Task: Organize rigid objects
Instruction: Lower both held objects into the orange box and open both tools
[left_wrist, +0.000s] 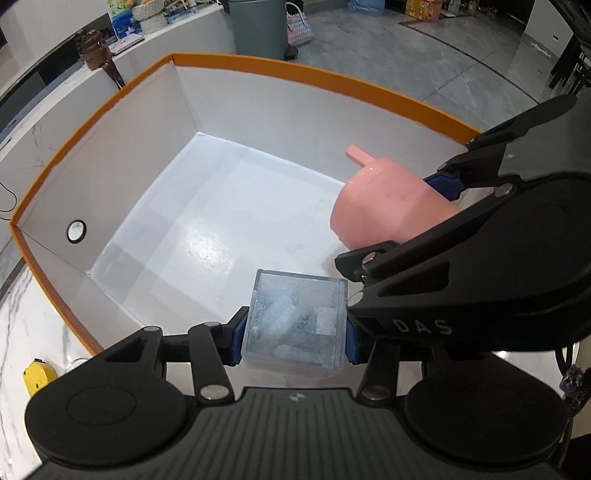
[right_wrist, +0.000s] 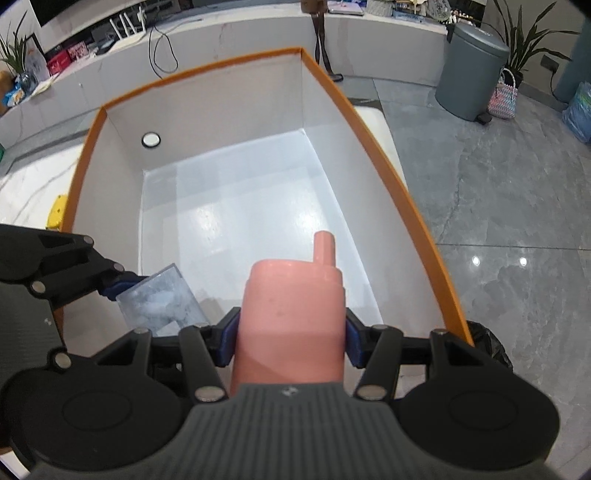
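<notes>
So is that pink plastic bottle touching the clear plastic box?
Apart. The left wrist view shows white box floor between the pink plastic bottle and the clear plastic box; each sits in its own tool.

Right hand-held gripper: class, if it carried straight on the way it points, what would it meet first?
Probably the bare white floor of the orange-rimmed cardboard box. The right hand-held gripper, clamping the pink plastic spouted bottle, points down into it; nothing lies ahead, though depth is unclear.
</notes>
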